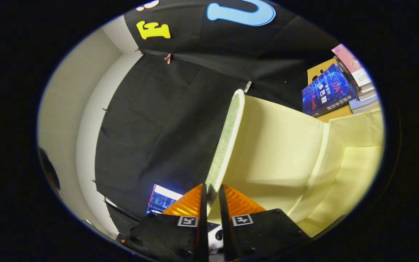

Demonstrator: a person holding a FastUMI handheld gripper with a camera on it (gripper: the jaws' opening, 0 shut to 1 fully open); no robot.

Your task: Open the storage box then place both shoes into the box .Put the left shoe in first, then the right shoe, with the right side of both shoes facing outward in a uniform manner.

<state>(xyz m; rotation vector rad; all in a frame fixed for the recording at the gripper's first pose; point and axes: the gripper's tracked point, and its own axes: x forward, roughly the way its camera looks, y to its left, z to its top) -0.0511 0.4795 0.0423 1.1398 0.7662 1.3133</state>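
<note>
Between my fingertips: gripper (212, 196) is nearly closed, pinched on the edge of the storage box lid (227, 142). Both fingers look to be pressing the lid's thin edge, one on each side, only a sliver of gap left. So I've got the lid, nothing else.

Lid is swung up, standing roughly on edge, running away from the fingers. Storage box (278, 153) sits just beyond and to the right of the lid, pale cream interior wall and floor exposed. Can't see any shoe inside, and the shoes' whereabouts I can't tell from here.

Beyond the box: stack of books (340, 87) on a cardboard piece. Below the fingers on the other side, a screen (160, 200) against the black cloth wall.

My read: opening step, late stage. Lid up, not yet parked.

Next move as I see it: carry the lid past vertical until it rests open by itself, then release. Letting go early risks it dropping shut. After that, go find the left shoe and check its orientation so the right side faces outward before it goes in.
</note>
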